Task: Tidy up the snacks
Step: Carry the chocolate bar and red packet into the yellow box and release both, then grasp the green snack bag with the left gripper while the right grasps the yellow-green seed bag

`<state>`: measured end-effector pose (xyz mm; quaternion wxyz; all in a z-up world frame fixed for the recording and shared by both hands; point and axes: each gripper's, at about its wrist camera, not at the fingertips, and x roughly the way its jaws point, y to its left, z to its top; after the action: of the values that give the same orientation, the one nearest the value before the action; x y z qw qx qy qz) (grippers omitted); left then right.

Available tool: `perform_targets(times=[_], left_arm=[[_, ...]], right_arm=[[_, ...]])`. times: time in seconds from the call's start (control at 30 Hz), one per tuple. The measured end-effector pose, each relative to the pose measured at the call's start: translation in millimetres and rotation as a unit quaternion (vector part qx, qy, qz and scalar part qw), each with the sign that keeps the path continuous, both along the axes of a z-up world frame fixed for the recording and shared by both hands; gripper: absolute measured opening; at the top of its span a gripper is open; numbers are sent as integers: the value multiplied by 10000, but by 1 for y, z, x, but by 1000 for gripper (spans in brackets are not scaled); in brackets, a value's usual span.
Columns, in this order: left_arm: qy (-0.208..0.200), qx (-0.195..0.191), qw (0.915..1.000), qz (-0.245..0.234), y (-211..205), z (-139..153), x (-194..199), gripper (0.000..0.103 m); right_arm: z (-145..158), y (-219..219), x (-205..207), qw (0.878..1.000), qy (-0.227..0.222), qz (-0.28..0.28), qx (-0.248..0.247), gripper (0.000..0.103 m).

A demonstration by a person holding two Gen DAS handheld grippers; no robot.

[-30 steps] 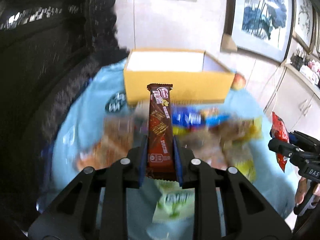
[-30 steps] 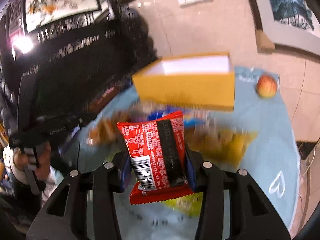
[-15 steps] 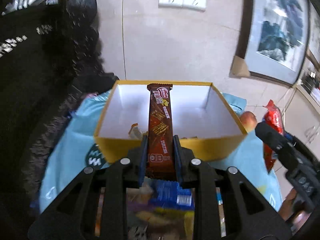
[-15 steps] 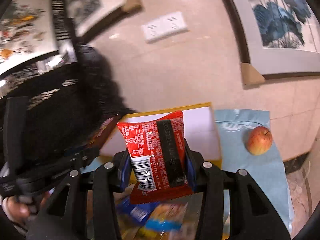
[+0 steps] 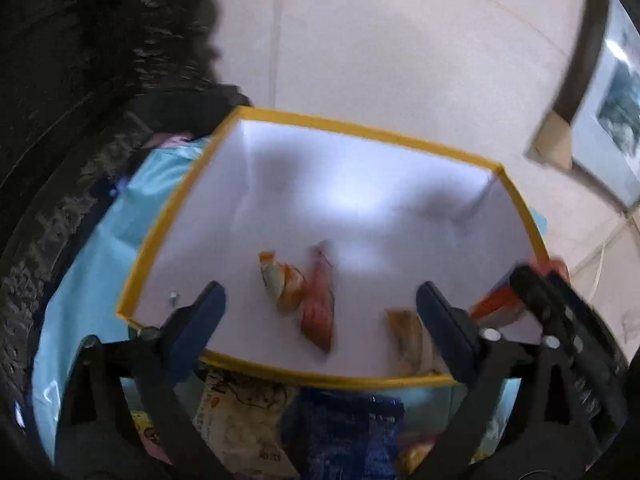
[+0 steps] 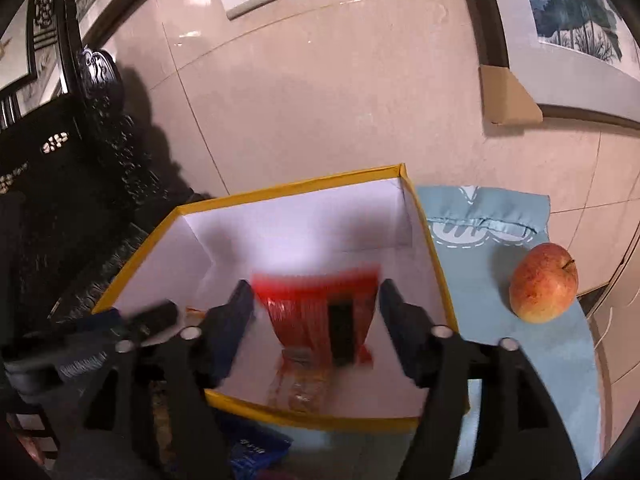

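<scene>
A yellow box with a white inside stands on the blue cloth, and both grippers hang over it. My left gripper has its jaws wide and still opening. The brown chocolate bar is a blur below them, loose inside the box, among other small packets. My right gripper is opening too. The red snack packet is blurred between its fingers, free of the pads, over the floor of the box. The right gripper's tip shows at the box's right wall.
A red apple lies on the blue cloth right of the box. Several snack packets lie in front of the box's near wall. Dark carved furniture stands to the left, and a tiled wall with framed pictures is behind.
Both grippers moved forward from the snack pile to above the box and opened. The chocolate bar and the red packet left the jaws and are dropping into the box.
</scene>
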<state>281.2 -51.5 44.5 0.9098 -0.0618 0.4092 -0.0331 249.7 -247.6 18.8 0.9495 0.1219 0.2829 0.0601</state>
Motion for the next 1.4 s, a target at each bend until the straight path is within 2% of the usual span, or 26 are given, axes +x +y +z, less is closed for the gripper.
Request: perform_targets(times=[0.13,0.27,0.4,0.43,0.5,0.57,0.73,0.83,0.97,1.1,1.23,1.4], left_arm=[[78,-131,9999,-34,6,7,-13,98],[-2,-146,9998,-103,11,18,-44,98],[61,-75,9997,-240,12,18,-80,99],[84,-37,9996,-280,13,18,-89,99],[108,81,9993,-340,14,16,-110,99],[32,170,9991,-382,18,14,-135,99],[119,527,9966,-615,27,-7,-193,100],[320,650,9939,-832,33,-31,-226,100],[585,804,9908,-919,37,-59,-251,100],[765,801,9890,-976,39,-73,-261,100],[801,697,9892,-1015,38,-77,-264,100],[886,750,9880,-1018,34,-90,-261,99]], right_arm=[[10,-13,-26,9992,-288,-33,275,70],[14,-26,-58,9983,-169,189,522,71],[12,-32,-98,9983,-72,180,550,72],[9,-33,-108,9982,-27,177,566,75],[2,-36,-130,9981,87,99,597,90],[-8,-40,-157,9979,56,40,639,96],[-25,-44,-210,9982,57,7,592,97],[-32,-45,-237,9983,-26,64,586,98],[-51,-44,-253,9982,201,113,549,98],[-70,-36,-257,9975,571,109,408,98],[-77,-21,-263,9976,617,307,119,98],[-81,-9,-264,9965,677,499,-4,98]])
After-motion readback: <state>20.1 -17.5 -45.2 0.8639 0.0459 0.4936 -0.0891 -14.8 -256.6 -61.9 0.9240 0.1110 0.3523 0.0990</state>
